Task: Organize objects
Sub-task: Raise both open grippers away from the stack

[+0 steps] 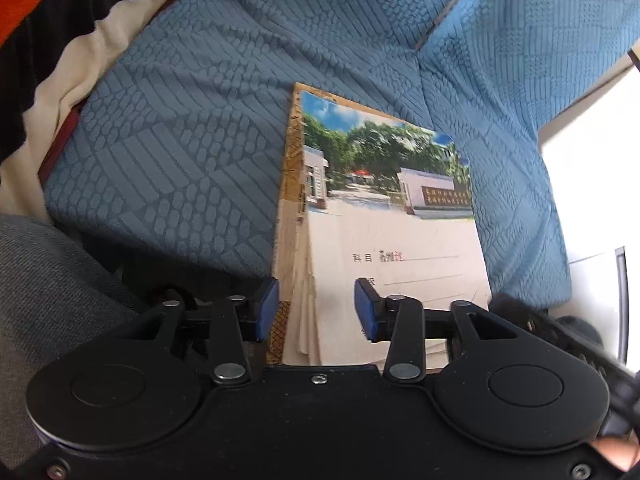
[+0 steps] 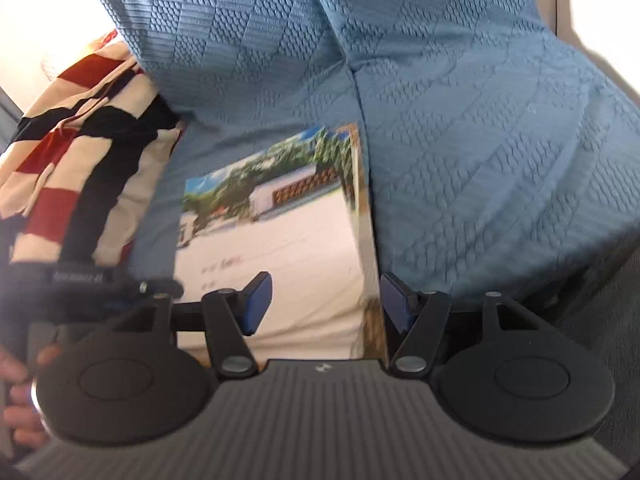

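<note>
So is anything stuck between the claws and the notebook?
No. The photo-covered paper notebook lies on the blue textured sofa cover, with the open left claw and open right claw straddling its near edge.

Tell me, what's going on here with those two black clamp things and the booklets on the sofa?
A person is tidying up, holding a two-finger tool in each hand. A stack of notebooks lies on the blue sofa cover. The left gripper and right gripper both stand open over the stack's near edge, one at each corner, their fingers not pressing on it. A striped garment lies beside the stack.
</note>
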A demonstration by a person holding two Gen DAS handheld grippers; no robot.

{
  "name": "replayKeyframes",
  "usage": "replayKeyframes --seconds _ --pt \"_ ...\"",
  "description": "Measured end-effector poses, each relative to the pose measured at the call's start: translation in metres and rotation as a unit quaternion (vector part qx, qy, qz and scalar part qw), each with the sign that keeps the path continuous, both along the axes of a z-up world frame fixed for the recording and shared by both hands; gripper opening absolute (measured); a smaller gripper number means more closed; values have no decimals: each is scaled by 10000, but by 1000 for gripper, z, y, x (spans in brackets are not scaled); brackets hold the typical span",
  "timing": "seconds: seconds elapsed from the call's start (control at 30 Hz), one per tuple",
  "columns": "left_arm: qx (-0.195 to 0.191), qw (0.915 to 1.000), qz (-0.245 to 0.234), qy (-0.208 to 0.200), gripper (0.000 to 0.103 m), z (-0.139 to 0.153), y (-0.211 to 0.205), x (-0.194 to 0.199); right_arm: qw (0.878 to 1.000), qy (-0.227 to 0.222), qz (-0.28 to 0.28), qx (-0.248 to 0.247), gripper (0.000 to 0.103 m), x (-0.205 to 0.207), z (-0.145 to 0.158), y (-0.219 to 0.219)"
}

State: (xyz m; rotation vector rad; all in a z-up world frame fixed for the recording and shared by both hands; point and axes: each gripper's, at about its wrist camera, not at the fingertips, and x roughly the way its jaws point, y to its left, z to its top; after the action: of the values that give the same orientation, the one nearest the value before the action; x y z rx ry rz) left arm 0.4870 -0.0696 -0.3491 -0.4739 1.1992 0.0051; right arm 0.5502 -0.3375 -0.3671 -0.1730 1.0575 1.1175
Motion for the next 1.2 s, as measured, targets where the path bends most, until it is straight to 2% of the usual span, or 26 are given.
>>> replayKeyframes --seconds 0.1,0.2,0.33,0.63,0.8,1.0,1.13,1.2 --pt "89 10000 -24 1 50 -4 -8 0 9998 -184 4 -65 60 2 -10 8" --pt "137 9998 -106 -25 49 -7 -16 0 9996 -163 33 -234 46 2 -19 14" --pt "223 9996 -148 -15 50 -8 -24 0 9997 -126 126 -182 30 -3 -19 10" --pt "203 9997 -116 -12 55 -7 -24 0 9990 -72 243 -379 28 -13 -12 7" --pt "133 9999 -60 -44 56 -1 -19 -3 9993 -31 123 -345 29 -10 -8 2" --pt "155 9990 -32 -413 56 33 -13 -11 9998 -184 2 65 29 -4 33 -3" --pt "174 9976 119 -662 56 69 -6 -16 9984 -357 -16 446 29 -1 75 -5" --pt "155 9955 172 -919 58 92 -4 -22 9964 -499 14 680 29 -3 98 -8"
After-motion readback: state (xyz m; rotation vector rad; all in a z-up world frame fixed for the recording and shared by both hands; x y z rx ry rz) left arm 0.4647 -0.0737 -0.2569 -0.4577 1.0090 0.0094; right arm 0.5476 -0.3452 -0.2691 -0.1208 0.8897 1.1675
